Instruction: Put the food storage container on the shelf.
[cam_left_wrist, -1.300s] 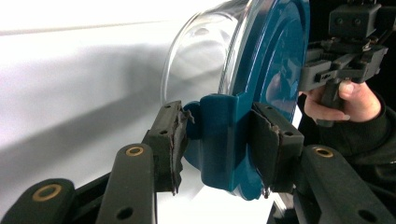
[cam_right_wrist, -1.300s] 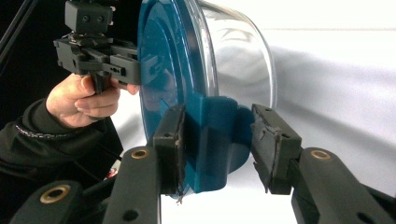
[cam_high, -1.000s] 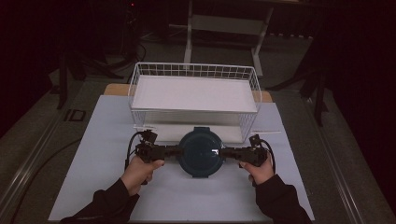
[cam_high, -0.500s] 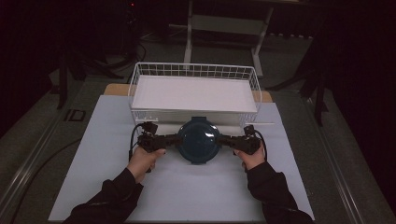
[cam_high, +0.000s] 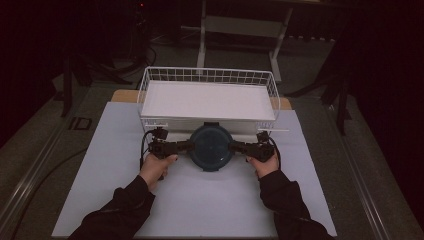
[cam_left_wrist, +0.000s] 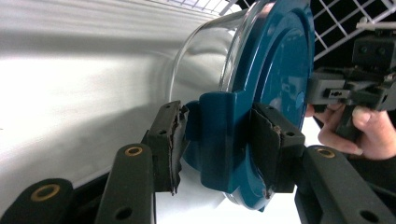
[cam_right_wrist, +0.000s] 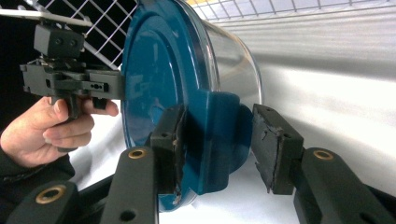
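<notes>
A table (cam_high: 75, 200) carries a white sheet. On it stand a white wire basket (cam_high: 207, 79) and, just before it, a lidded glass container (cam_high: 211, 147).

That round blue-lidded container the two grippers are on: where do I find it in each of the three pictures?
High view: the container sits at centre, just in front of the wire basket.
Left gripper view: it is at the upper right, blue lid facing right, a lid tab between the jaws.
Right gripper view: it is at centre left, a lid tab between the jaws.
Shared landmark: the wire basket behind it.
</notes>
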